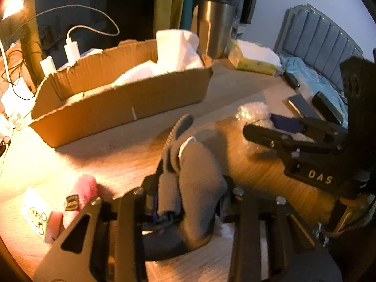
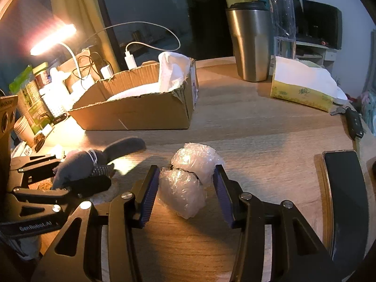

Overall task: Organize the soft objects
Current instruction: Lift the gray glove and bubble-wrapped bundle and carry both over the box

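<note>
Where left view crops: bubble-wrap bundle (image 2: 188, 178) between right tool (image 2: 185, 188) pads.

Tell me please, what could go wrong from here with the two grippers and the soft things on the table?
1. The left gripper holds the grey fabric glove bunched, with one finger trailing on the table; it might snag on the brown cardboard box wall when lifted over.
2. The right gripper straddles the crumpled clear bubble wrap bundle, which looks like two lumps; closing may catch only one.
</note>
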The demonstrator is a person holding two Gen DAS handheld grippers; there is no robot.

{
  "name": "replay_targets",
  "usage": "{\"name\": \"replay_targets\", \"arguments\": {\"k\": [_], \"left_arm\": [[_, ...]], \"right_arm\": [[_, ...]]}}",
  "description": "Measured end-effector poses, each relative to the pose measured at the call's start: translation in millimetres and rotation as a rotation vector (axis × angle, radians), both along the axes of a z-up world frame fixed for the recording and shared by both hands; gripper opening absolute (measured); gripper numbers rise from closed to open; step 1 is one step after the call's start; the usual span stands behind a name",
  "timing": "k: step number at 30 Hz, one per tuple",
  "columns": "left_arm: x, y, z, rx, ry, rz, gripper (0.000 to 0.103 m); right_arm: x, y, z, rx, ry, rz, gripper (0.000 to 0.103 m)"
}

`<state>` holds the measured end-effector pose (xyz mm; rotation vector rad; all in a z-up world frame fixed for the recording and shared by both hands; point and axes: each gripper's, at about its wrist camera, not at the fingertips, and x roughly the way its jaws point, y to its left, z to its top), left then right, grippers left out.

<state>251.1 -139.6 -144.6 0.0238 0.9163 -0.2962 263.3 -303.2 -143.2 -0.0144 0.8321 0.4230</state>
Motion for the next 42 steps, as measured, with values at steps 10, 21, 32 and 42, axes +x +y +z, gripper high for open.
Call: {"name": "replay_targets", "arguments": {"k": [10,21,32,42], "left_arm": [[-10.5,24.0,21.2,-0.051,-0.056,0.030,0.036],[-18.4,70.2,42.3,-0.090,-0.118,0.094,0.036],[-15.5,114.5,60.8,-0.120,-0.180,0.137,0.036],[0.8,144.1,81.3,-0.131,-0.241,0.163,0.036]], "right_arm": [[-10.5,16.8,17.4,-0.011,-0.036,0.027,0.050],[-15.5,50.3,37.5,-0.027,-0.076,0.077,0.050],[-8.0,92.6,58.2,-0.048,-0.114,0.114,0.050],[7.9,126.7,73.8,-0.062,-0.150,0.150,0.050]]}}
